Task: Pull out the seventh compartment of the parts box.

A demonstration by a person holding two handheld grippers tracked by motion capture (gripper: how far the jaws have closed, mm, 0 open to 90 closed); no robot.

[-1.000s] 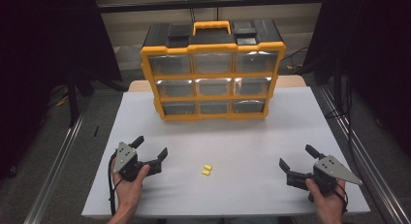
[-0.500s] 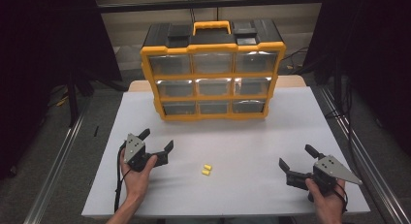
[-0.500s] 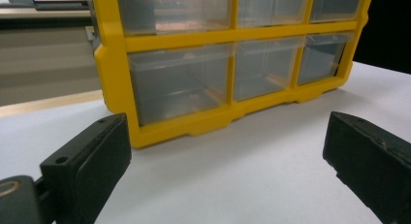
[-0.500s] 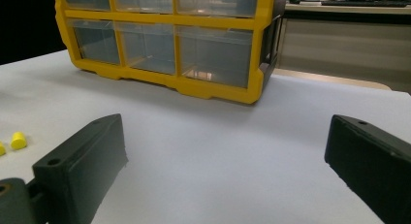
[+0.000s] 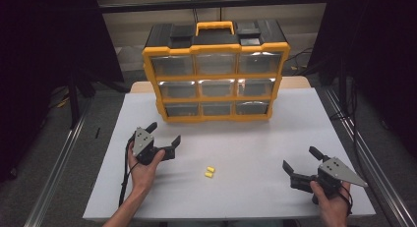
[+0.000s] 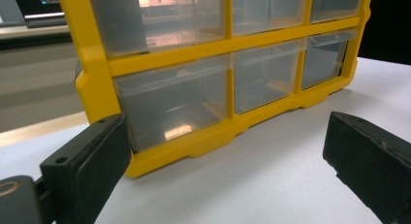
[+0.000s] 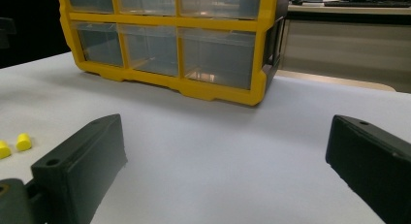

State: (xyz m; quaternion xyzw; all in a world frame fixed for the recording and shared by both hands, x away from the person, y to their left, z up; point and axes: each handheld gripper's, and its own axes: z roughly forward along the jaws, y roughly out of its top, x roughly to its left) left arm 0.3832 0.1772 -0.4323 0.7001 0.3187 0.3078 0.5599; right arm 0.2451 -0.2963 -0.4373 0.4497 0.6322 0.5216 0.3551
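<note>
Our left hand-held gripper (image 5: 163, 133) stands wide and empty just before the yellow drawer organizer (image 5: 215, 72) at the far middle of the white surface (image 5: 255, 148); our right hand-held gripper (image 5: 301, 160), equally wide, holds nothing. Its bottom-left clear drawer (image 6: 169, 100) looks light, stiff and slick; we judge its front lip the best hold.

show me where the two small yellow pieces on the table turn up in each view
High view: the yellow pieces lie on the white table, front centre, between the left gripper and the right gripper.
Left gripper view: this camera faces the organizer's lower drawers instead.
Right gripper view: the pieces sit at the far left edge, on the table.
Shared landmark: the yellow drawer organizer.
</note>
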